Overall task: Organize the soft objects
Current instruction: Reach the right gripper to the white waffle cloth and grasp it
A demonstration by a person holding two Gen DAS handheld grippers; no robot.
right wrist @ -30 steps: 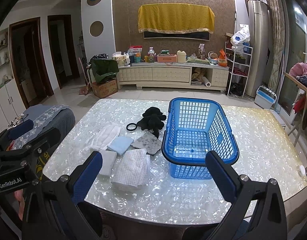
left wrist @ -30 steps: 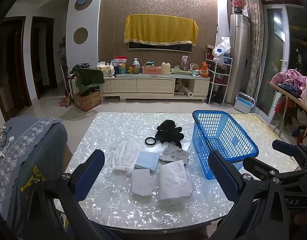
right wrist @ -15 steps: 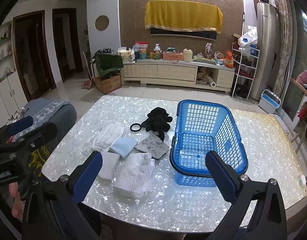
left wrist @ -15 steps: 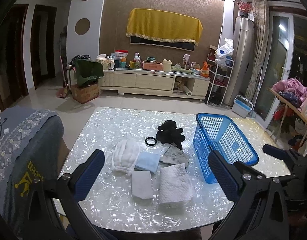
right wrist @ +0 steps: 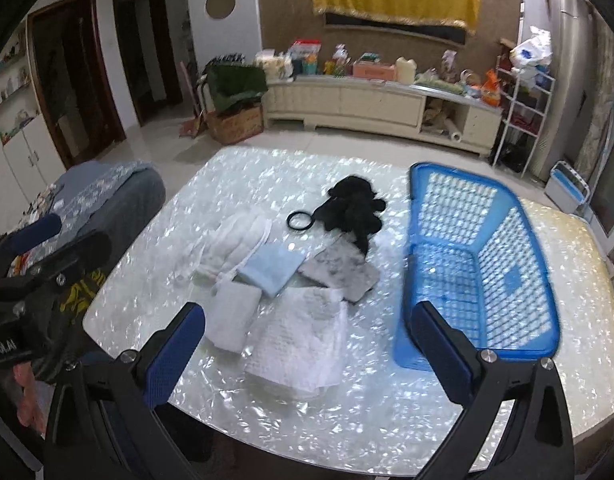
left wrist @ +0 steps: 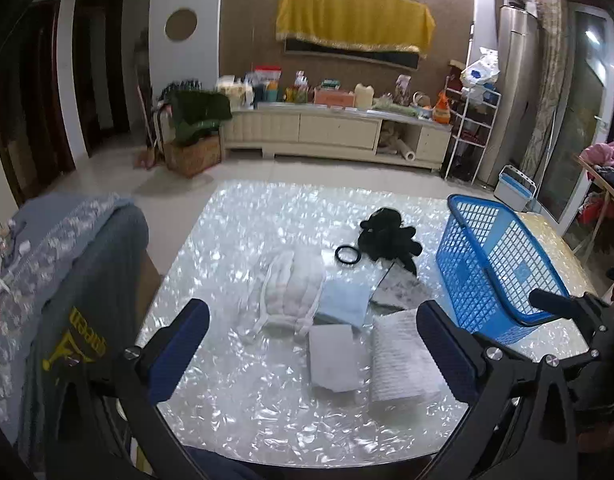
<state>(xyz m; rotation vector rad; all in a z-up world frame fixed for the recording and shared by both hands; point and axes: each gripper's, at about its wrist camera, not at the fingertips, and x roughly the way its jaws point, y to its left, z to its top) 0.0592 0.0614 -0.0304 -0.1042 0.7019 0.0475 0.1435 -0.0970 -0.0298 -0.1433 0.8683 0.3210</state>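
Note:
Several soft things lie on the pearly table (right wrist: 387,420): a white waffle towel (right wrist: 303,344), a small white folded cloth (right wrist: 233,314), a light blue cloth (right wrist: 273,266), a white quilted piece (right wrist: 231,246), a mottled grey cloth (right wrist: 339,270) and a black plush toy (right wrist: 353,208) beside a black ring (right wrist: 300,221). To their right stands an empty blue basket (right wrist: 407,240). My right gripper (right wrist: 309,350) is open above the waffle towel. My left gripper (left wrist: 313,346) hangs open over the small folded cloth (left wrist: 333,358), holding nothing.
A chair with a grey cover (left wrist: 87,264) stands against the table's left side. The near table edge (left wrist: 307,460) lies just under both grippers. Behind the table are open floor and a long cream cabinet (left wrist: 331,132); a clothes-laden stand (left wrist: 603,168) is at the right.
Both grippers have come forward and lower toward the pile of cloths, so the cloths look larger. The right view has swung left, away from the basket. Nothing on the table has moved.

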